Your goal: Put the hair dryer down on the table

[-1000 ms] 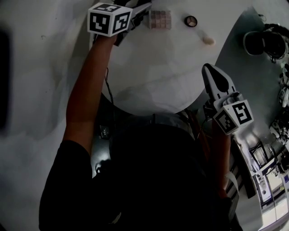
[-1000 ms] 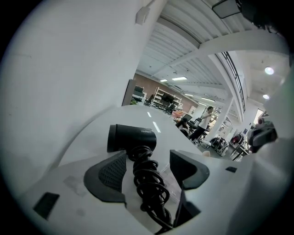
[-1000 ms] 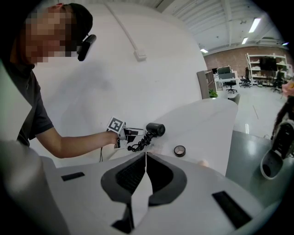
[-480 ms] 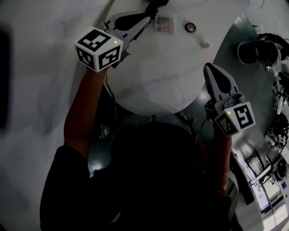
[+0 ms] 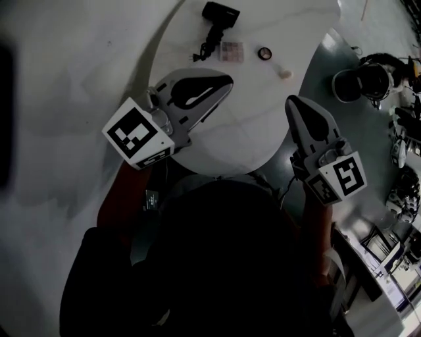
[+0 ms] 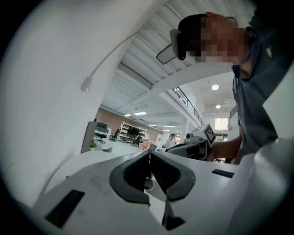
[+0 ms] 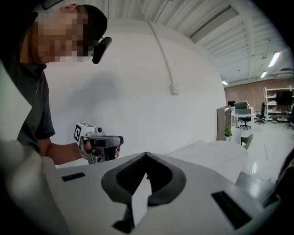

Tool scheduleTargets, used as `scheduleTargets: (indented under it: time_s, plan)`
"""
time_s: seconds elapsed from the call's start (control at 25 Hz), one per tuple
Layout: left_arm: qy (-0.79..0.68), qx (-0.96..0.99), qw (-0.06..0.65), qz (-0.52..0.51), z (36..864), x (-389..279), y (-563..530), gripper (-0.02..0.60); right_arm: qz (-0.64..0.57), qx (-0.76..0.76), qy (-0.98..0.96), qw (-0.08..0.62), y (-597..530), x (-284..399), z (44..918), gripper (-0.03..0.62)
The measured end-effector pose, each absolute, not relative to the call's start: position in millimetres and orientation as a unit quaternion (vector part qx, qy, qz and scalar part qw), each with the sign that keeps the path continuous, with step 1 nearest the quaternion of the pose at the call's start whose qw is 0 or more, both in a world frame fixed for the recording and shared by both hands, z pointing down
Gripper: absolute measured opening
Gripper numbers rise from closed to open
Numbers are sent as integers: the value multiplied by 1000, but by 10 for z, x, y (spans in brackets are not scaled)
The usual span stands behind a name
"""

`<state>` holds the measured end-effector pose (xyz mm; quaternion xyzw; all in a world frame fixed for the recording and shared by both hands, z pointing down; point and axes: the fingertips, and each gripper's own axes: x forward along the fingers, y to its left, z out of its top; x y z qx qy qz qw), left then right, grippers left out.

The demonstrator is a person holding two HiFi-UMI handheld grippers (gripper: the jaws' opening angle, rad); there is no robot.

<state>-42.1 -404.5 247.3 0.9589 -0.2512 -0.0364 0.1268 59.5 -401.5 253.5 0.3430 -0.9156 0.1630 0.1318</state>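
The black hair dryer [image 5: 220, 14] lies on the far side of the round white table [image 5: 263, 131], with its cord and plug [image 5: 202, 49] trailing toward me. My left gripper [image 5: 228, 80] hangs above the table's near left part, well apart from the dryer. Its jaws have just been closing and now meet with nothing between them [image 6: 149, 153]. My right gripper [image 5: 290, 102] is held over the table's near right edge, shut and empty [image 7: 146, 154]. Each gripper view looks level across the room and shows the other gripper, the right one [image 6: 200, 137] and the left one [image 7: 98, 144].
A small pink palette box [image 5: 231, 51], a little round pot [image 5: 265, 52] and a small beige piece [image 5: 285, 73] lie near the dryer. A grey bench at the right carries a headset [image 5: 358, 82] and other gear.
The left gripper has drawn back from the table's far side toward me, and the dryer now lies alone on the table. Both grippers look larger, so they have risen.
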Motion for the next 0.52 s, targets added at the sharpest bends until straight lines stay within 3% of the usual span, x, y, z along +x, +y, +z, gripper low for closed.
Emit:
scheduleTargets:
  time_s: [0.2, 0.52]
  plan:
    - [-210, 961, 149, -101, 2109, -317, -3772, 11, 130, 341, -922, 125, -3853, 474, 2251, 8]
    - [-153, 968, 165, -114, 2030, 160, -3327, 11, 119, 326, -930, 119, -3591, 535, 2213, 8]
